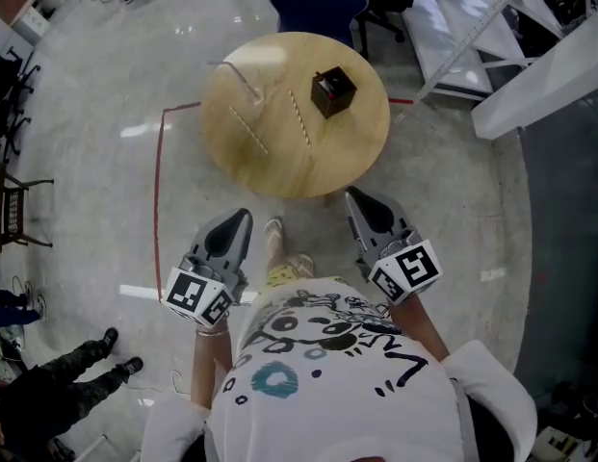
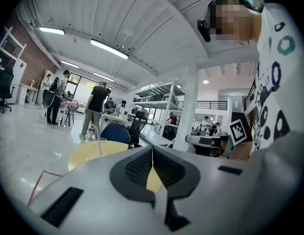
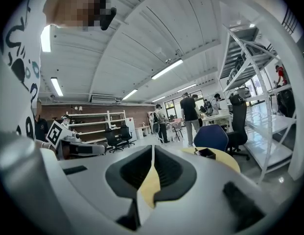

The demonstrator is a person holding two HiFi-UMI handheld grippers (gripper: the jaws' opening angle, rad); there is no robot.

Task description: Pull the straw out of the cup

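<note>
Grey floor point(image 1: 106, 162) fills most of the head view, shiny and wide. On it stands a round wooden table point(image 1: 279, 157), a little way in front of the person.

The person holds both tongs low and close to the body, well apart from the table. The left gripper point(image 1: 243, 216) has its jaws pressed together with nothing between them. The right gripper point(image 1: 354, 196) is closed the same way and holds nothing either.

On the far right part of the table sits a small black box point(image 1: 333, 92). On the far left part stands a clear cup point(image 1: 245, 80). It is hard to see from above because it is see-through. In the left gripper view the thin straw point(image 2: 97, 133) pokes up out of the cup.

The job looks like it has not really begun. The straw is in the cup and no tongs are near it. This is the step of getting close.

Next, I think the person needs to move up to the table and open the jaws. One gripper could hold the cup steady. The other should pinch the straw near its top and lift it straight up, so the light cup does not tip over.
</note>
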